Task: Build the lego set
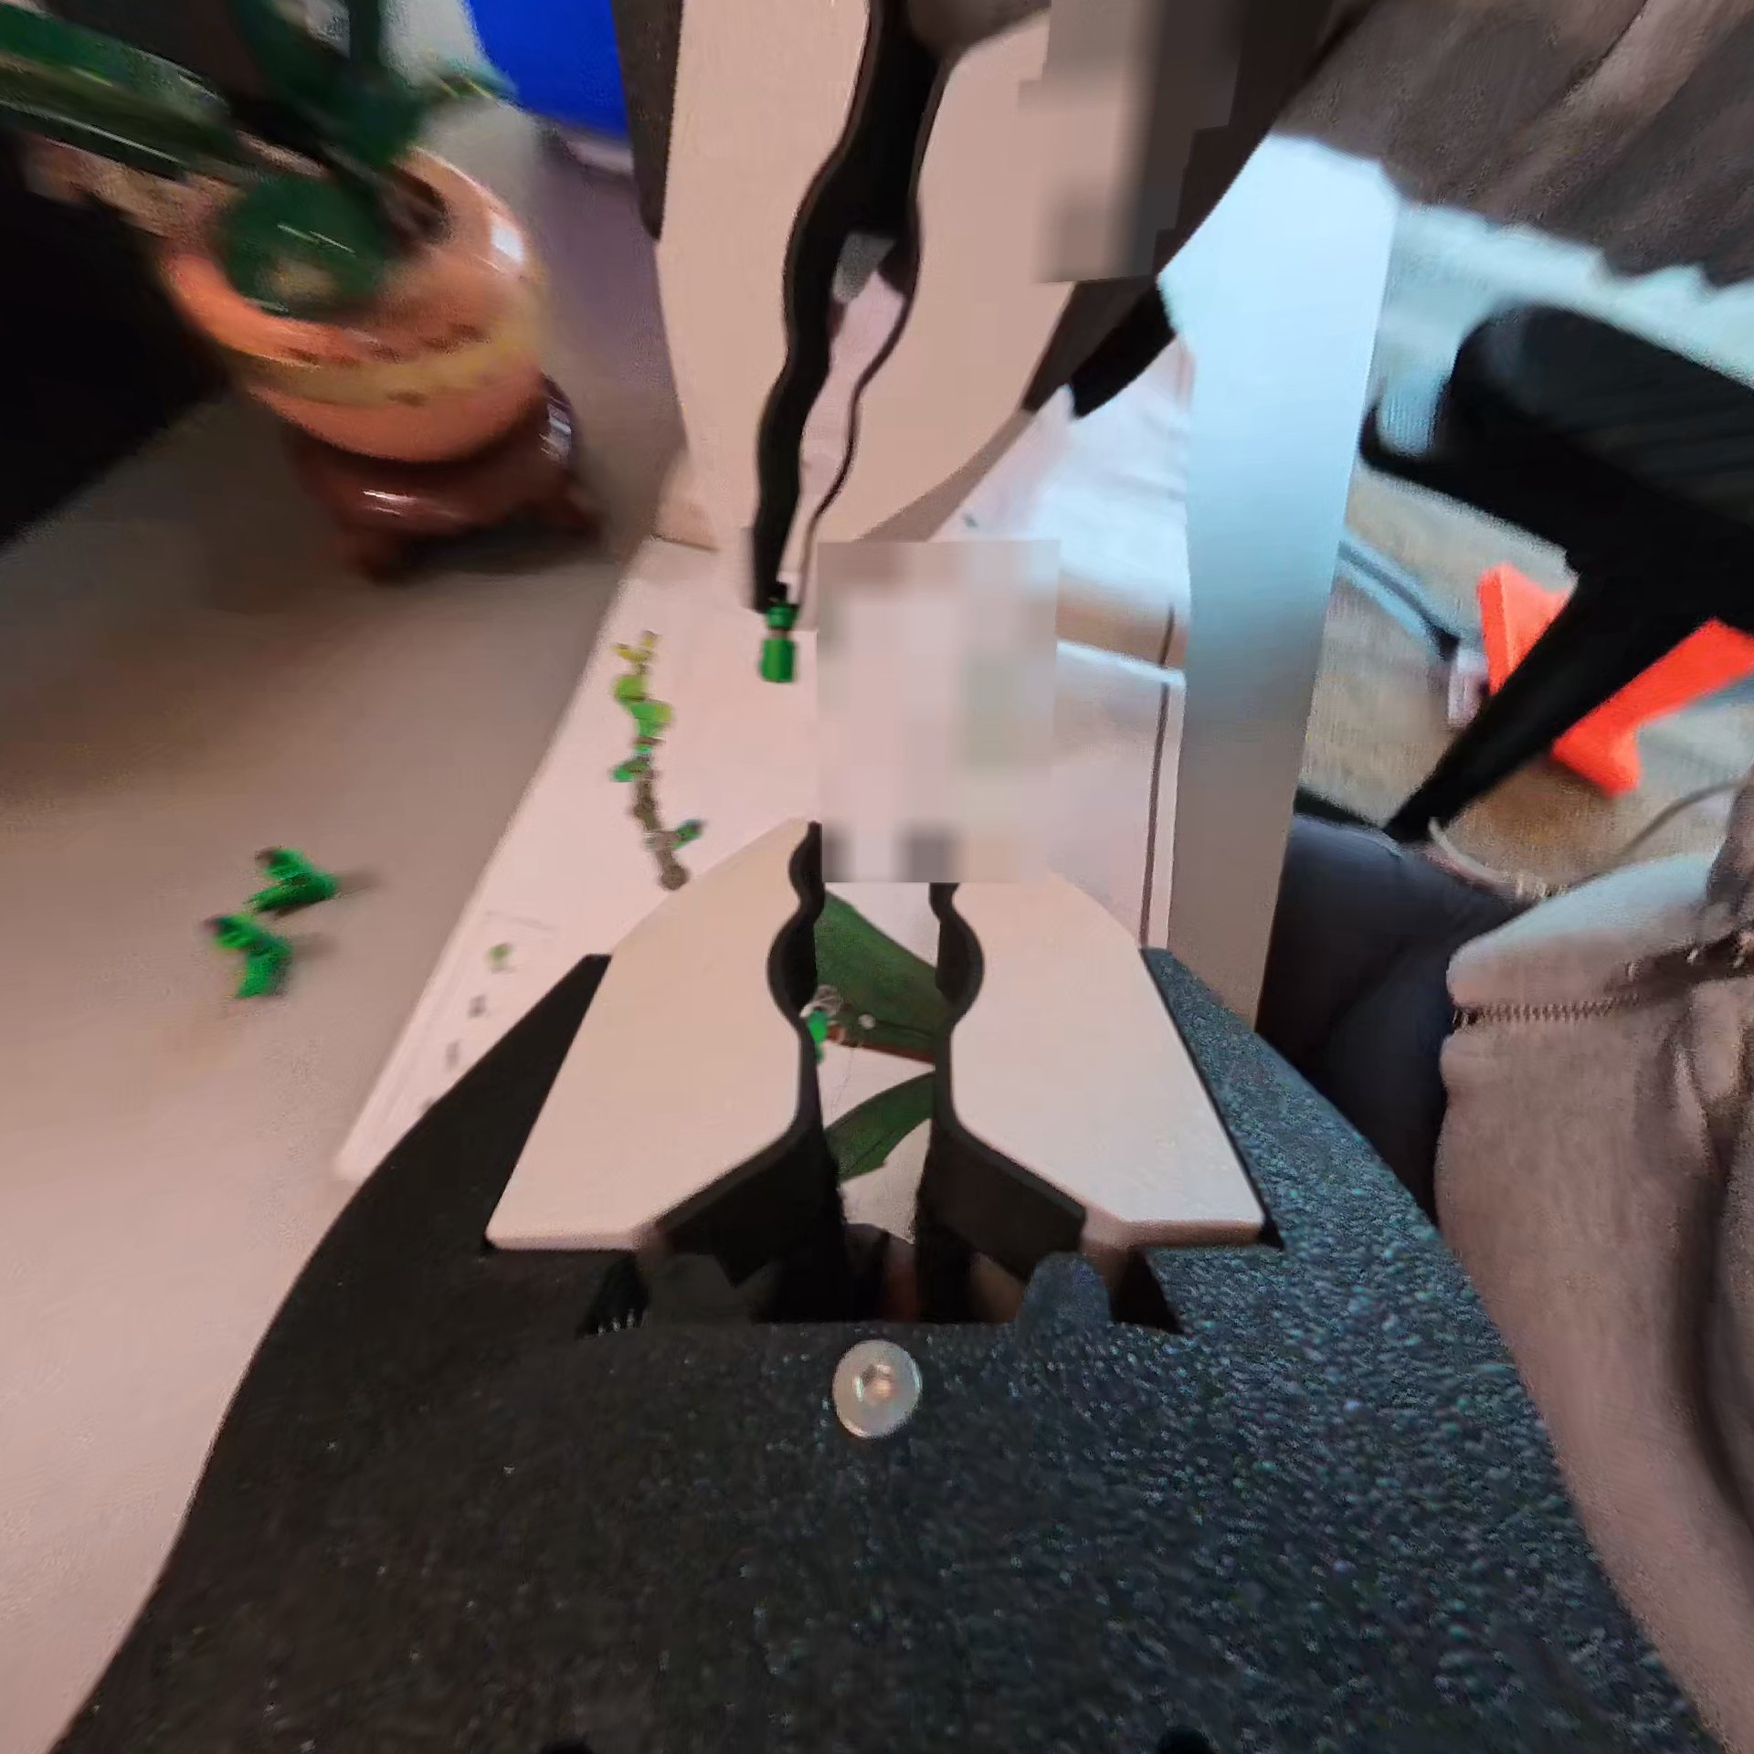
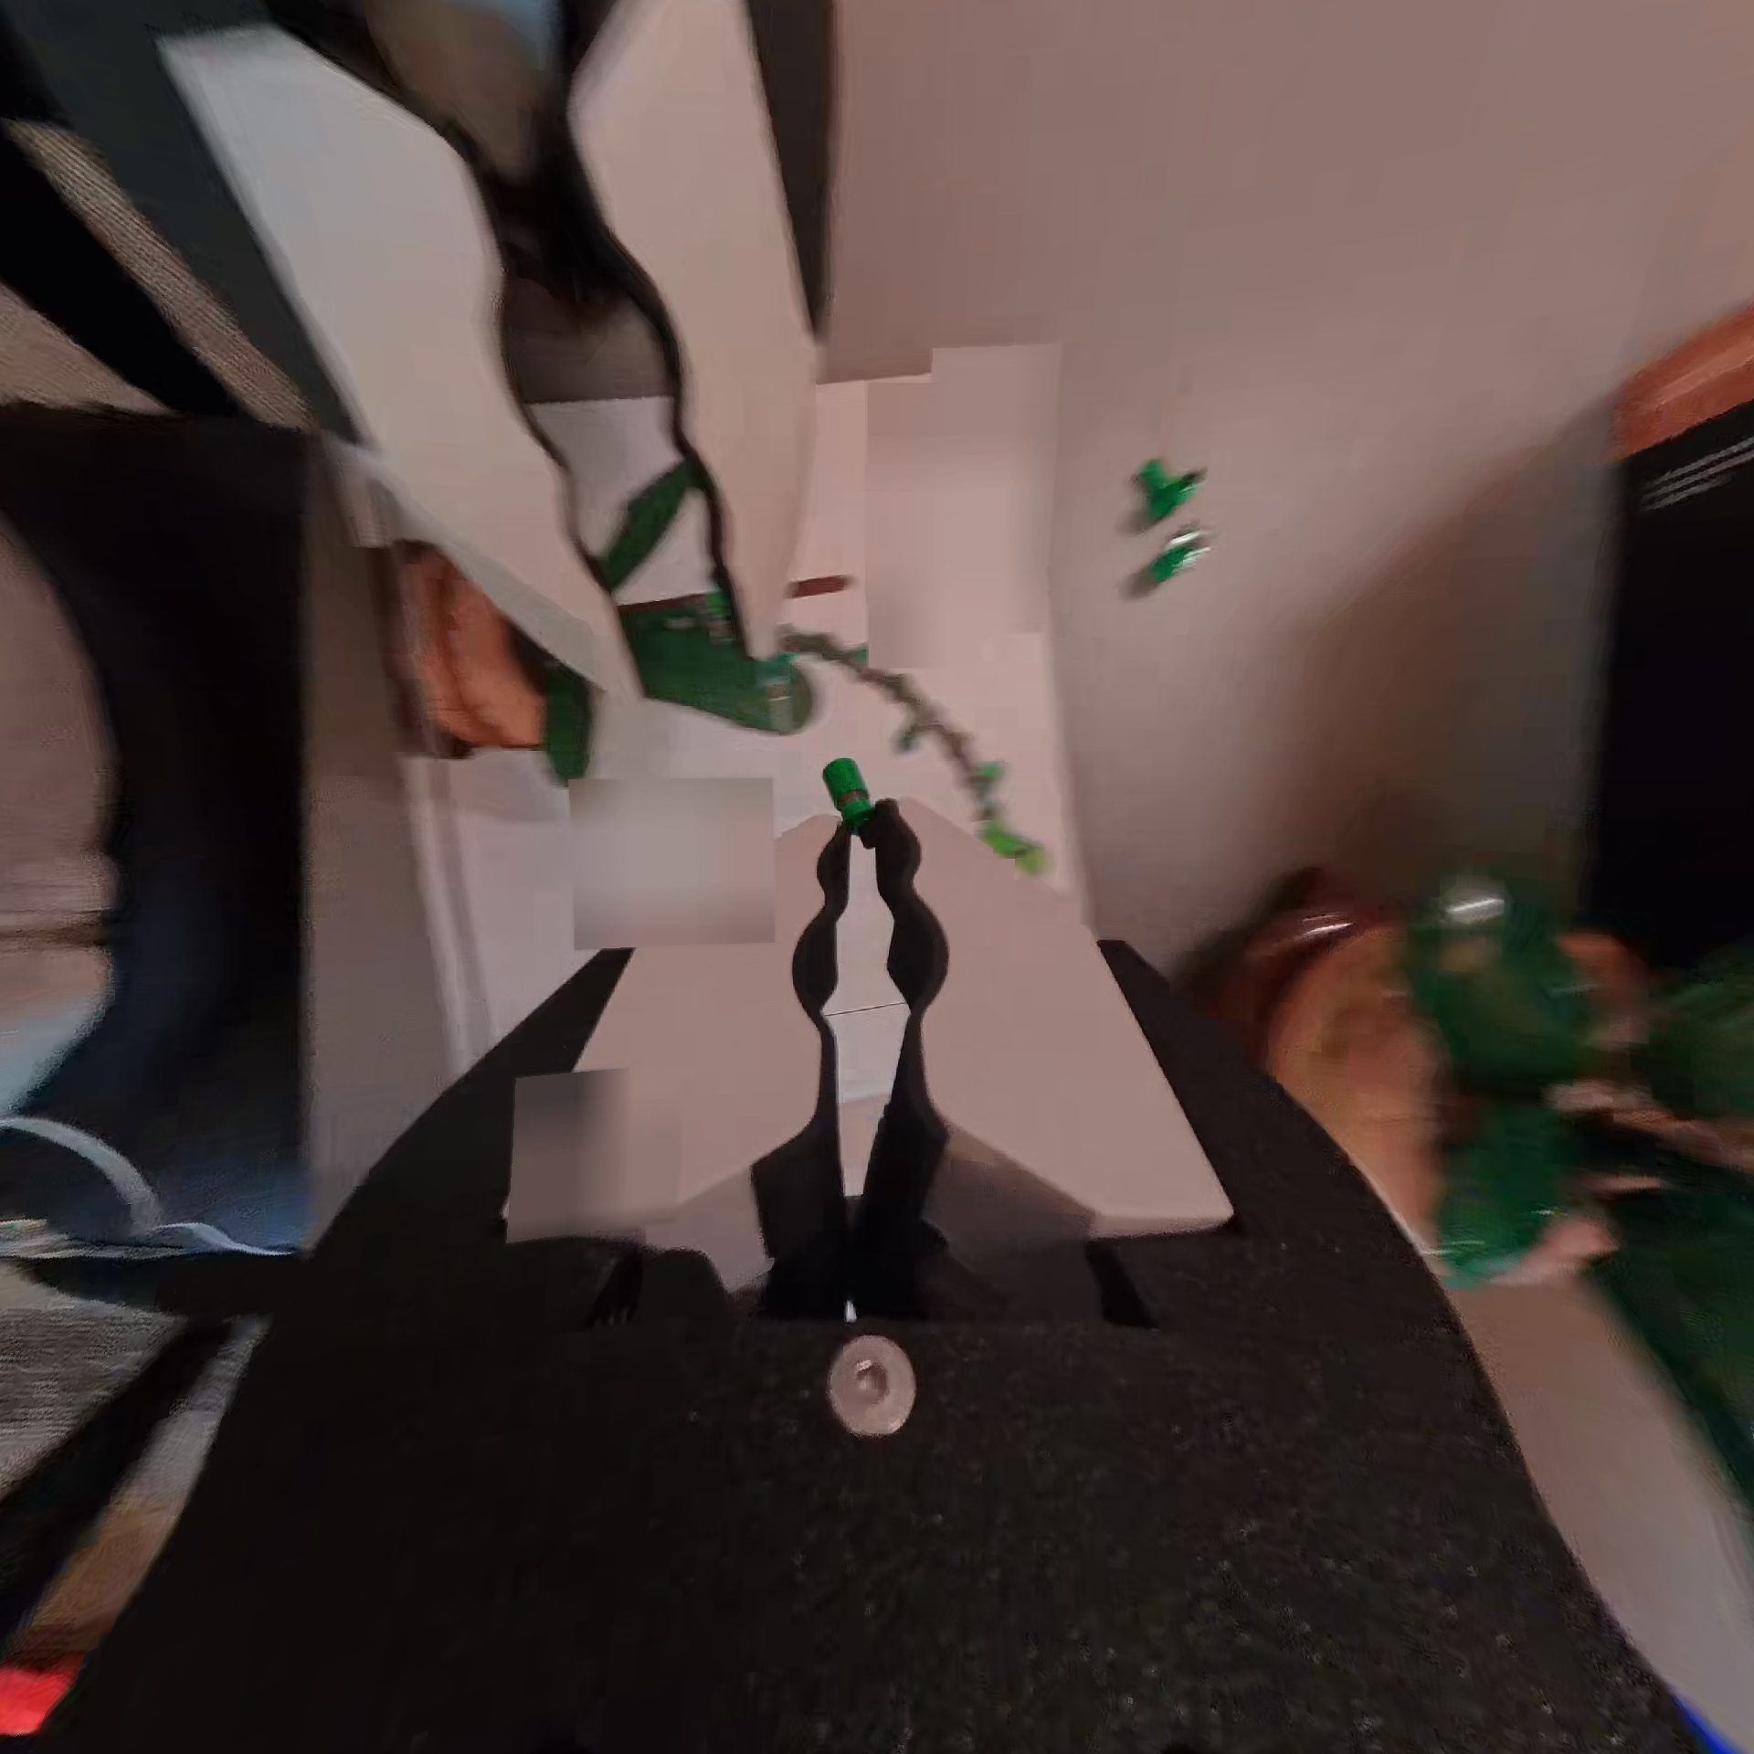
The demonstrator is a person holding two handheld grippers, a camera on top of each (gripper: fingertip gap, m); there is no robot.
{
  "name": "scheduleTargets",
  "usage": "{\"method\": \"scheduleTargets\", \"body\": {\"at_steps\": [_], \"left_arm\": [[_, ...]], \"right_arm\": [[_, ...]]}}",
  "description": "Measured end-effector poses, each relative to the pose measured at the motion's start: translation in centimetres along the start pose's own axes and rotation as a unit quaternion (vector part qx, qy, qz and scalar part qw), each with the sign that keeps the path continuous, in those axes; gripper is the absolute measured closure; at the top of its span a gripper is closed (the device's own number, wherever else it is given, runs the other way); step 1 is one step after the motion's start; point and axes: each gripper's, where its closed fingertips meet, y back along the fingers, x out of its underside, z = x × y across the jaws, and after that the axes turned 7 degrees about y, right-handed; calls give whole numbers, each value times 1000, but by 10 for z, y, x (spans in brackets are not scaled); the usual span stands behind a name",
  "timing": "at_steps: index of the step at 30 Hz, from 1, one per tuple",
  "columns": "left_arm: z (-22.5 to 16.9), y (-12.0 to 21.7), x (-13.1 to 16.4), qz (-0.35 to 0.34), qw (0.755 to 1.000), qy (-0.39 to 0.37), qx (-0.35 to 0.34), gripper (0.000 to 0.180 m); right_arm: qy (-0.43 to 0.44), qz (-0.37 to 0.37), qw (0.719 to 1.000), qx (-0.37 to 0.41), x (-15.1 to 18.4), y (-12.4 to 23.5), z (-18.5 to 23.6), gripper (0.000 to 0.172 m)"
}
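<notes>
1. The right gripper is pinching a small green peg at its fingertips, both pads pressing on the peg's lower end, the rest sticking out past the tips.
2. The left view is showing that same peg hanging from the right gripper's closed tips above the white sheet.
3. The left gripper is standing narrowly parted, with green leaves lying in the gap; the tips themselves are blurred over, so I cannot tell whether the pads are pressing on them.
4. A green-and-grey vine is lying on the sheet just beside the peg.
5. Two loose green pieces are sitting on the grey table, well apart from the grippers.
6. A potted plant is standing on a brown stand farther back.
</notes>
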Motion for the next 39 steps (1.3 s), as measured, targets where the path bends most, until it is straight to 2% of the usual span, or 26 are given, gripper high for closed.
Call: {"method": "scheduleTargets", "body": {"at_steps": [3, 7, 11, 17, 23, 26, 29, 32, 36, 39], "left_arm": [[30, 32, -9, -60, 996, 53, -36, 161], [73, 51, 10, -55, 988, 79, -117, 153], [75, 51, 22, -41, 989, 60, -131, 146], [72, 54, 19, -51, 989, 54, -125, 144], [69, 53, 18, -53, 990, 53, -119, 143], [67, 54, 15, -64, 990, 51, -115, 139], [70, 56, 11, -80, 988, 50, -122, 138], [71, 52, 10, -82, 988, 54, -120, 138], [67, 43, 14, -58, 989, 36, -129, 142], [67, 43, 14, -58, 987, 8, -149, 154]], "right_arm": [[27, 71, 997, -11, -20, -17, -35, 166], [10, 180, 983, -31, -15, -55, -70, 166], [17, 238, 971, -30, -5, -72, -83, 167], [49, 283, 957, -34, -6, -72, -85, 166], [61, 281, 957, -36, -12, -77, -83, 157], [53, 271, 961, -25, -16, -68, -87, 153], [33, 210, 977, 5, -31, -46, -89, 148], [39, 168, 985, 15, -37, -40, -85, 150], [50, 202, 978, 26, -24, -55, -85, 150], [-1, 133, 990, 56, -34, -37, -86, 162]]}}
